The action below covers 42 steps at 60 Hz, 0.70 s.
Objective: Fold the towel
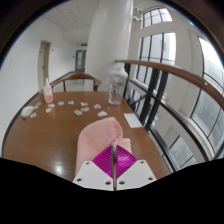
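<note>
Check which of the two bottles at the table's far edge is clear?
The taller bottle, straight beyond the gripper, is clear; the one off to its left is pink.

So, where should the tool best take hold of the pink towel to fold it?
Probably the near edge of the pink towel, which lies just ahead of the tool. Come in low from this near side, along the table: the towel lies flat, so only a thin edge offers something to pinch.

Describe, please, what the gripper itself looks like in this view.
The gripper has two white fingers with chunky, angular outer shells. Each inner face bears a magenta pad. No cables, markings, hand or sleeve are visible.
</note>
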### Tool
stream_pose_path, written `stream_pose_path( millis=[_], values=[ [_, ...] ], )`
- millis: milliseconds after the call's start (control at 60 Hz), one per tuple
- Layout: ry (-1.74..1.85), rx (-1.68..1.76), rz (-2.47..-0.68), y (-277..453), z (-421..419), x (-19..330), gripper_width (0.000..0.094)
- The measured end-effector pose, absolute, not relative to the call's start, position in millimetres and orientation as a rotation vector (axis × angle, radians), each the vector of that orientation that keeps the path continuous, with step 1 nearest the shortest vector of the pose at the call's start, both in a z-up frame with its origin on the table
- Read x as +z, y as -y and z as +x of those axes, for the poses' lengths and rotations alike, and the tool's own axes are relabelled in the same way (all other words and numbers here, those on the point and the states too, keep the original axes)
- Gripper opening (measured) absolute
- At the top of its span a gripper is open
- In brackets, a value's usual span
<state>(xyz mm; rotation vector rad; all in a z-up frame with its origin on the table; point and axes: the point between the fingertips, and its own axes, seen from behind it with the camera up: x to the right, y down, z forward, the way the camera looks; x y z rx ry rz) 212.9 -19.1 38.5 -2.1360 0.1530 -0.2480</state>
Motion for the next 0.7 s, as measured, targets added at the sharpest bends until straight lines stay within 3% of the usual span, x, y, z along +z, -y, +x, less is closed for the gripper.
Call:
stream_pose_path(
  millis=[83, 250, 267, 283, 317, 700],
  values=[
    [-0.159, -0.216, -2.194, 33, 221, 16, 0.0057],
    [-0.199, -0.146, -2.120, 42, 219, 21, 0.0863],
    [-0.194, -0.148, -2.109, 44, 219, 25, 0.0895],
    [-0.185, -0.146, -2.100, 42, 217, 28, 0.0837],
    [-0.174, -0.152, -2.077, 49, 217, 35, 0.0816],
    [-0.012, -0.056, -1.883, 150, 112, 113, 0.0824]
  ],
)
